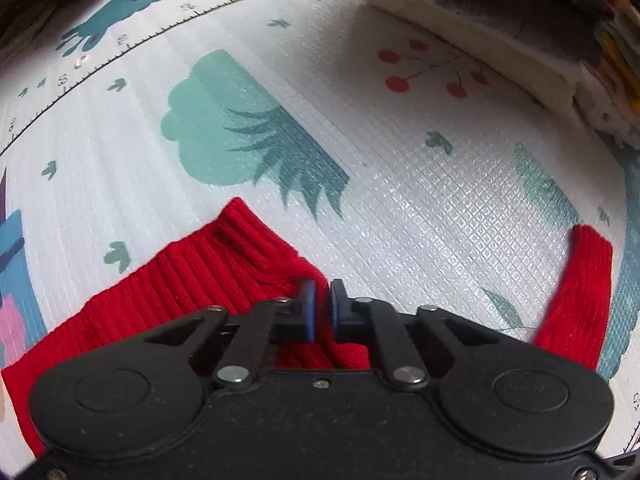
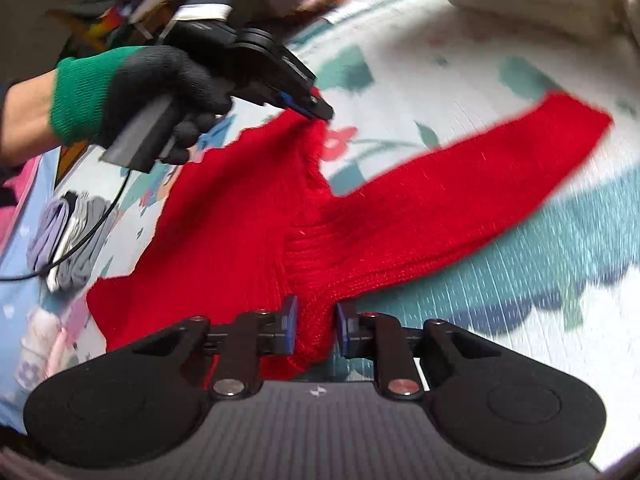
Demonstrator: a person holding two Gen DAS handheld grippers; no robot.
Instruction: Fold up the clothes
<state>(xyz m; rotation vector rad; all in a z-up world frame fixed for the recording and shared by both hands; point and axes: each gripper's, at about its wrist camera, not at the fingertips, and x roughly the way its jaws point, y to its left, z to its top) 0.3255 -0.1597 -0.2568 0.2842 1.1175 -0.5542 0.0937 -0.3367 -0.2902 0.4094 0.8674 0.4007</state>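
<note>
A red knitted sweater (image 2: 224, 216) lies partly lifted over the patterned play mat (image 2: 500, 264). My right gripper (image 2: 316, 320) is shut on a bunched part of its ribbed edge. My left gripper (image 1: 320, 304) is shut on another part of the sweater (image 1: 192, 280) near the ribbed hem; it also shows in the right wrist view (image 2: 316, 110), held by a gloved hand, pinching the fabric up. One sleeve (image 2: 480, 176) stretches out to the right over the mat; its cuff shows in the left wrist view (image 1: 580, 292).
A stack of folded clothes (image 1: 500, 28) sits at the mat's far right. A bundle of grey and lilac socks (image 2: 68, 240) with a cable lies at the left. Clutter lines the far edge.
</note>
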